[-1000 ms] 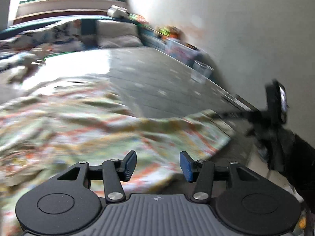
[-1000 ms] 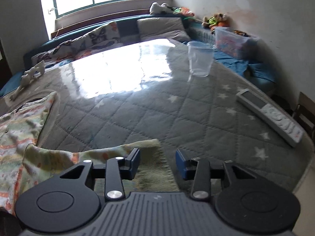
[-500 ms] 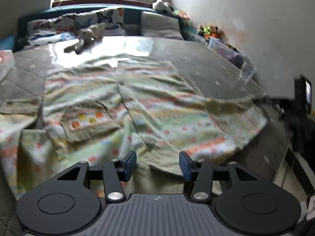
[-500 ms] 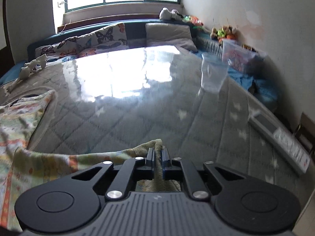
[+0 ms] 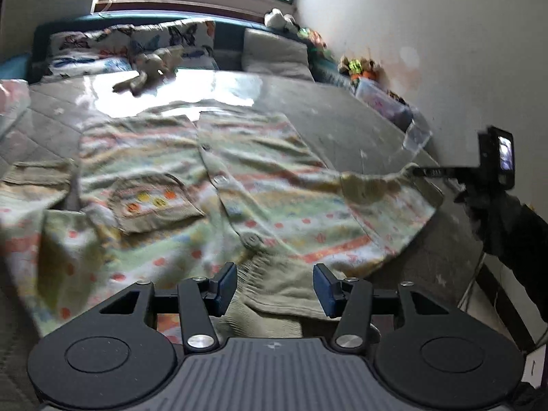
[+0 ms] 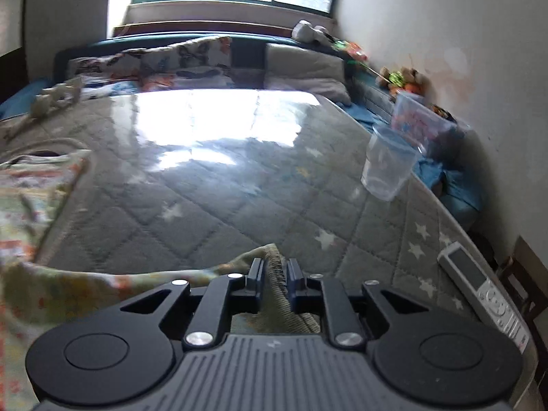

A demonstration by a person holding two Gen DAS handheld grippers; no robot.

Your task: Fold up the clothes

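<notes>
my right claw [image 6: 275, 274] pinches the cardigan [image 5: 212, 185] cuff, loosening; it may slip. the cardigan lies spread on the bed [image 6: 222, 185]. my left claw [image 5: 275, 286] gapes over the hem, gripping nothing.

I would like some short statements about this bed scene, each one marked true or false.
1. The cardigan lies spread on the grey quilted bed cover. True.
2. The left tongs are clamped shut on the hem. False: they stand open, with the ribbed hem lying between the fingers.
3. The right tongs have a ribbed cuff of the cardigan between their fingers. True; the jaws are opening slightly.
4. The clear plastic cup lies tipped over on the floor. False: it stands on the bed cover near its right edge.
5. A remote control lies near the right edge of the bed. True.
</notes>
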